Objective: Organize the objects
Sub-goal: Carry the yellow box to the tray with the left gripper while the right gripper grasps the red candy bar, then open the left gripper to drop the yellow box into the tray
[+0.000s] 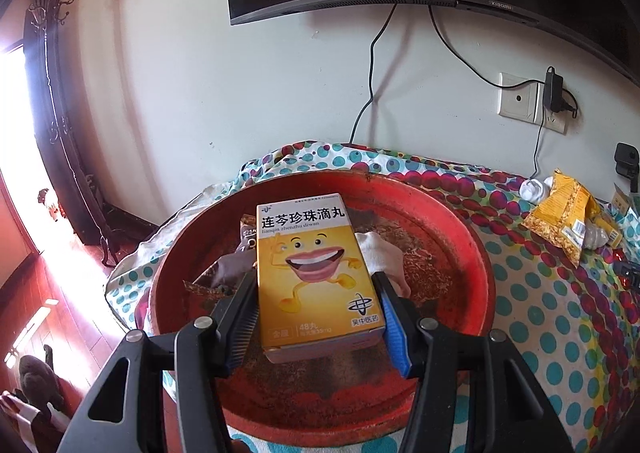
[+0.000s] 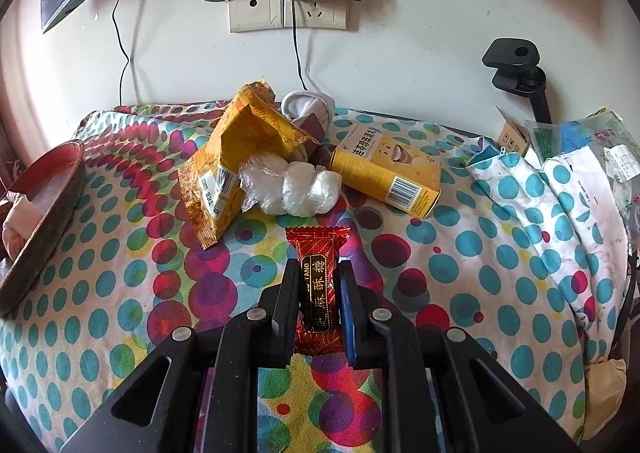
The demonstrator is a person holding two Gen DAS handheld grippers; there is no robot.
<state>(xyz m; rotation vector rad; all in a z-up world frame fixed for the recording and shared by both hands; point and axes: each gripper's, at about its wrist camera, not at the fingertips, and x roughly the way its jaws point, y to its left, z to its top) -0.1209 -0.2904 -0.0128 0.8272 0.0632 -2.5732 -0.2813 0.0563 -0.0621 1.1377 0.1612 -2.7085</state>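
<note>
The left gripper (image 1: 318, 295) reaches forward over the near side of a red round tray (image 1: 460, 221), its two fingers closed on the long sides of a yellow medicine box (image 1: 316, 277). The box lies face up between the black and blue pads, its far end pointing toward the wall, and it sits above the tray's worn floor; whether its underside touches the tray cannot be told. Behind the box in the tray lie a white cloth (image 1: 380, 253) and a dark wrapper (image 1: 228, 273).

The right gripper (image 2: 316, 285) points forward low over the spotted cloth (image 2: 120, 293), its fingers pinched on a red candy packet (image 2: 318, 285) that stands lengthwise between them, the packet's serrated far edge sticking out past the fingertips. Ahead of it on the cloth lie a crumpled clear plastic bag (image 2: 292, 185), a torn yellow snack bag (image 2: 240, 149) leaning just left of it, and a second yellow box (image 2: 386, 173) on its side to the right. The red tray's rim shows at the far left of the right wrist view.
</note>
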